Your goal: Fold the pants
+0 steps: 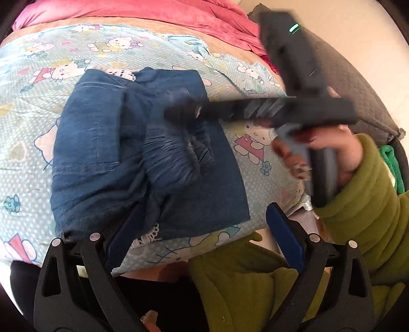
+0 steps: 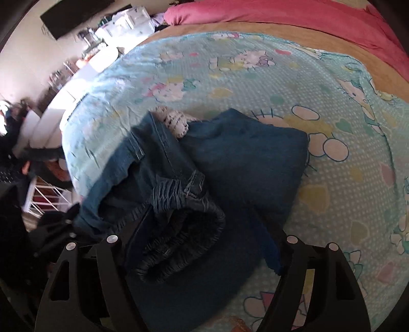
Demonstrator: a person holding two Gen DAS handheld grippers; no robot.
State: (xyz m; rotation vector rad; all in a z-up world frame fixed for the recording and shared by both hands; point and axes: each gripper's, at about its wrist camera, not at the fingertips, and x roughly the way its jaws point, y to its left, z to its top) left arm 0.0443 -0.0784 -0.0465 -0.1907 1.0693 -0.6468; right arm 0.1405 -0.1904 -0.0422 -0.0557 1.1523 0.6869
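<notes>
Pants (image 1: 143, 153) bundled near bed edge

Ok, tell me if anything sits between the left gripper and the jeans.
Nothing visible does. The left gripper is open right at the near edge of the folded jeans. The right gripper hovers over their far side, not in the path.

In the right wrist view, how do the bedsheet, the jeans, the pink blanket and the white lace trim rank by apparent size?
1. bedsheet
2. jeans, enlarged by nearness to the camera
3. pink blanket, partly cut off by the frame
4. white lace trim
</notes>
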